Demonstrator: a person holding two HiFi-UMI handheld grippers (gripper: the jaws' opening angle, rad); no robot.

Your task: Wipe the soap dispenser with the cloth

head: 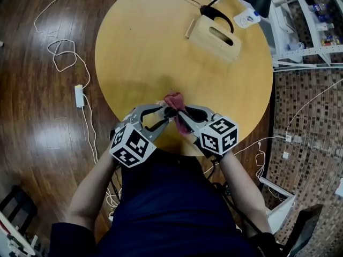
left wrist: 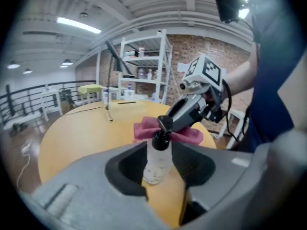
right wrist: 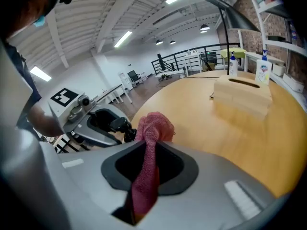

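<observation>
Pink-red cloth (head: pixel 174 100) is bunched at the round wooden table's (head: pixel 150 47) 6 o'clock edge in the head view, where the left gripper (head: pixel 165 113) and right gripper (head: pixel 181 118) meet tip to tip. In the left gripper view the jaws clasp the clear body of the soap dispenser (left wrist: pixel 157 159), with the cloth just behind its black pump head at 12 o'clock. In the right gripper view the jaws pinch the cloth, whose wad lies beside the pump at 9 o'clock, so I judge the wiping barely begun and the bottle's body not yet wiped.
</observation>
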